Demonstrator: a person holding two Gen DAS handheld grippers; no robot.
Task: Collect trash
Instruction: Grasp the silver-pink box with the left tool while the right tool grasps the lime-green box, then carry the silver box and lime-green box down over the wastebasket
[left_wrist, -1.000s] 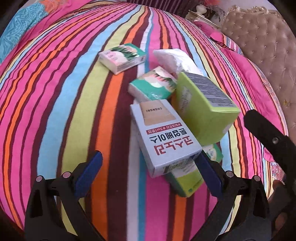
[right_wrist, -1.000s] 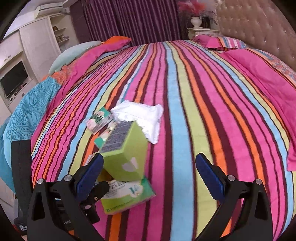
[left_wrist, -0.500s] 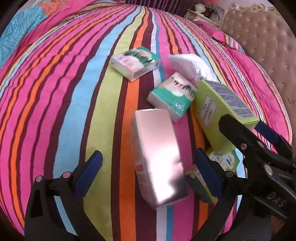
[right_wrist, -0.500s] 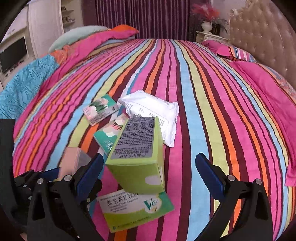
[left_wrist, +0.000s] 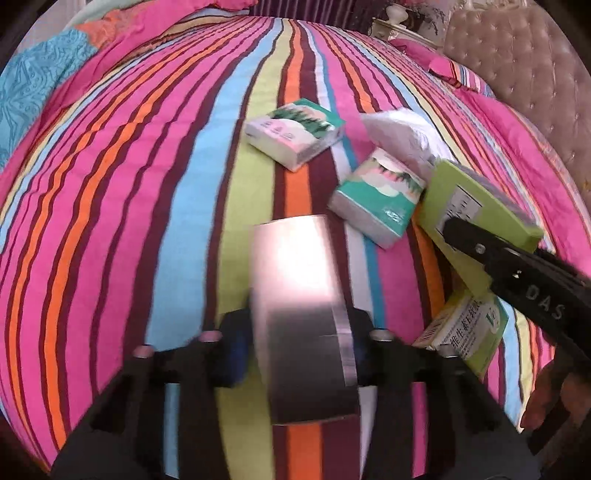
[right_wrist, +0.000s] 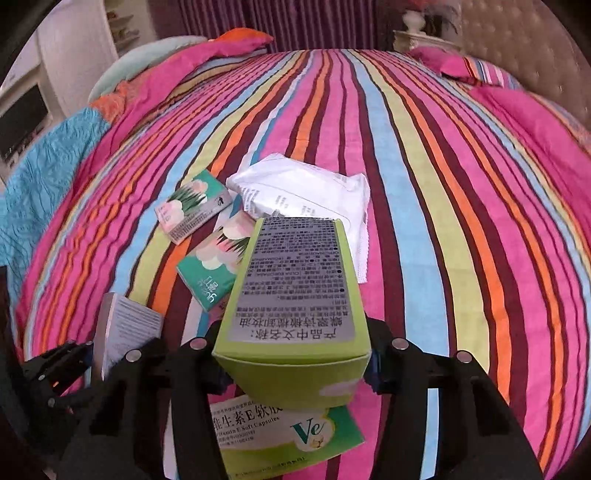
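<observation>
So my left gripper (left_wrist: 295, 345) had clamped onto the shiny silver cardboard box (left_wrist: 301, 314) at the near edge of the striped bedspread (left_wrist: 110, 221). My right gripper (right_wrist: 295, 360) was still squeezing in, pads already on the tall lime-green carton (right_wrist: 295, 295). Two teal tissue packs (right_wrist: 192, 210) and a crumpled white wrapper (right_wrist: 306, 192) lay just beyond.

Both cams sit right on the grippers, tilted steeply down at the striped bed (left_wrist: 155, 192), super close. The left one looks from the left side, toward the far headboard (left_wrist: 517, 66). The right one faces up the bed to the curtains (right_wrist: 277, 22). Both catch the same pile of boxes (right_wrist: 207, 266).
</observation>
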